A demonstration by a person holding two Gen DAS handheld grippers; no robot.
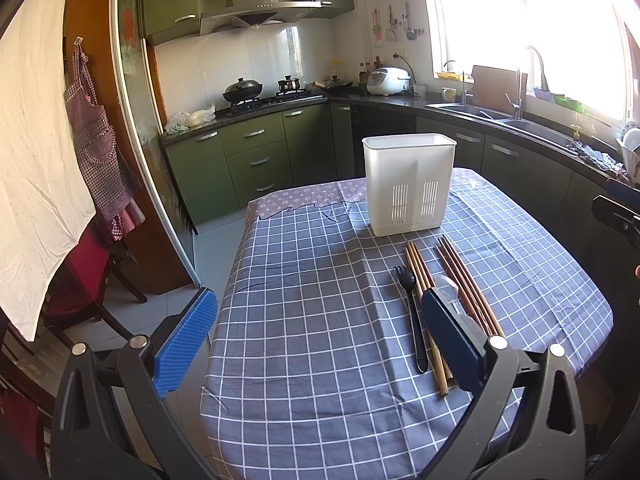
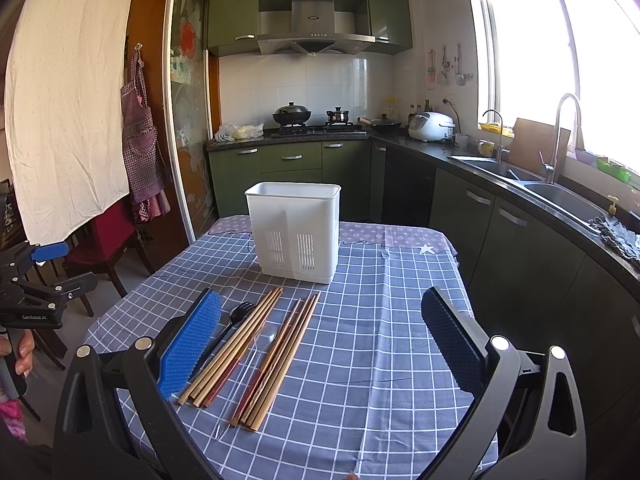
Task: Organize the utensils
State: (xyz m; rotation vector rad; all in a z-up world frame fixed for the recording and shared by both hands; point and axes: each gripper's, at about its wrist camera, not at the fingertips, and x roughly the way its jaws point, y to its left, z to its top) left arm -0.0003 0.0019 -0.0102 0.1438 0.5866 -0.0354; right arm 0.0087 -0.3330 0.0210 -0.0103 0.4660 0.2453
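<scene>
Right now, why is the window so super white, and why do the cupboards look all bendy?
In the left wrist view, sunlight overexposes the window to blank white, washing out the tap in front of it. In the right wrist view the window glares too, though its frame shows. The fisheye lens bends both views: the door frame and counter edge curve, yet everything stays sharp.

Left gripper's fingers (image 1: 452, 336) perhaps hide clear spoon (image 1: 447, 285).

A table (image 2: 400, 320) draped in a grey-blue checked cloth fills the lower middle of both views. A white slotted utensil holder (image 2: 294, 232) stands upright at centre. Below it lie a black fork (image 1: 412, 316), light chopsticks (image 2: 236, 344), a clear spoon (image 2: 260, 344) and darker chopsticks (image 2: 288, 356), side by side.
</scene>
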